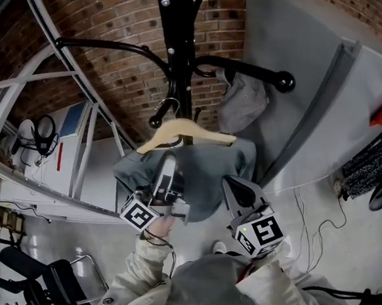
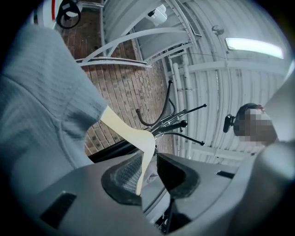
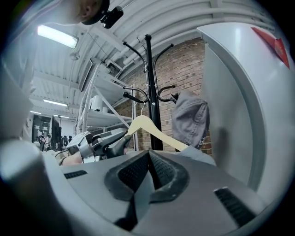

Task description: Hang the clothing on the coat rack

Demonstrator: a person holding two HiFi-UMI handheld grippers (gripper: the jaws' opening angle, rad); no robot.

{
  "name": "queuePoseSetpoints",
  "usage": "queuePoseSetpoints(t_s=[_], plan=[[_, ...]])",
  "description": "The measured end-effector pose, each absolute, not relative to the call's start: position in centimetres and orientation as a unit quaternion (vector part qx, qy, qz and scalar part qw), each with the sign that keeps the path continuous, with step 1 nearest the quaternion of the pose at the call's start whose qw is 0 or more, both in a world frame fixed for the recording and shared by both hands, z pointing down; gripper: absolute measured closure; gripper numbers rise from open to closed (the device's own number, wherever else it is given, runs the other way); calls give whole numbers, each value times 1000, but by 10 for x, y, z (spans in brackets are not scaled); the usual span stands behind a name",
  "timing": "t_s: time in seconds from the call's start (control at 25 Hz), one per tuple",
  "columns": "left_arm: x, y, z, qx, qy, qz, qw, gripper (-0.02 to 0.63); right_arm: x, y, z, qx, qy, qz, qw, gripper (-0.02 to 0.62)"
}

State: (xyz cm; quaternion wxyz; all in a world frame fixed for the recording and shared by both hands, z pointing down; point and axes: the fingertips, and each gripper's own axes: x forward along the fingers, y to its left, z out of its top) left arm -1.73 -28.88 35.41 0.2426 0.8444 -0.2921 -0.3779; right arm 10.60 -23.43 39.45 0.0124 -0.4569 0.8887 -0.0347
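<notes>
A black coat rack stands against the brick wall, also in the right gripper view. A pale wooden hanger carries a blue-grey garment just below the rack's low hooks. Its metal hook is close to a ball-tipped arm; I cannot tell if it rests there. My left gripper is shut on the hanger, whose wood runs between the pads. My right gripper sits beside the garment, shut and holding nothing.
A grey shirt hangs from the rack's right arm. White metal shelving slants along the left. A grey panel stands to the right. A black office chair is at the lower left, and cables lie on the floor.
</notes>
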Motion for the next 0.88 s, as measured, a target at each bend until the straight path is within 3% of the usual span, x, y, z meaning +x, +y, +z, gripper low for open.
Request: queuePoseSetpoints(t_s=[0.28,0.88], plan=[[-42,-247,360,875,-323,-303,195,503,74,-209,387,-464,885,-25,14,571],[-79,-142,382,891,-441,-102,24,597,16,-130,391,-477,879,-20,8,571]])
